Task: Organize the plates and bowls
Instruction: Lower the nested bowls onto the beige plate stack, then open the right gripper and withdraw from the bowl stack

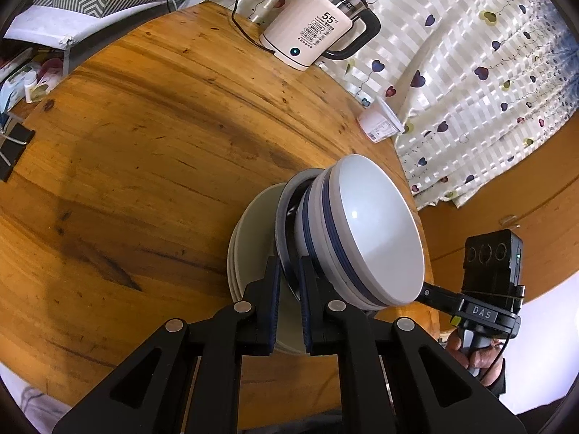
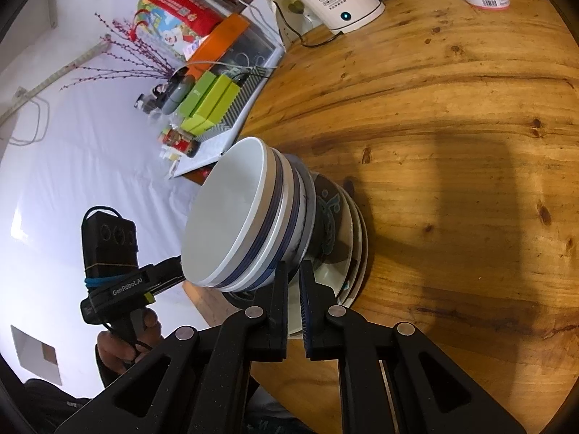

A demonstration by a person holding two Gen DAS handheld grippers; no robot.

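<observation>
On the round wooden table point(image 1: 144, 152) is a stack near its edge: white plates point(image 1: 246, 238) at the bottom, a grey-rimmed patterned dish point(image 1: 284, 209) on them, and nested white bowls with blue bands point(image 1: 365, 224) on top. My left gripper point(image 1: 289, 266) is shut on the grey dish's rim. From the opposite side, my right gripper point(image 2: 294, 269) is shut on the same dish's rim point(image 2: 295, 300), below the banded bowls point(image 2: 235, 213). Each view shows the other gripper held in a hand: the right one point(image 1: 488, 289) and the left one point(image 2: 108, 275).
A cream electric kettle point(image 1: 311, 29) with its cord stands at the table's far edge, with a white yogurt cup point(image 1: 380, 123) beside it. A heart-patterned cloth point(image 1: 470, 72) hangs past that edge. Green boxes point(image 2: 210, 101) and clutter crowd a shelf off the table.
</observation>
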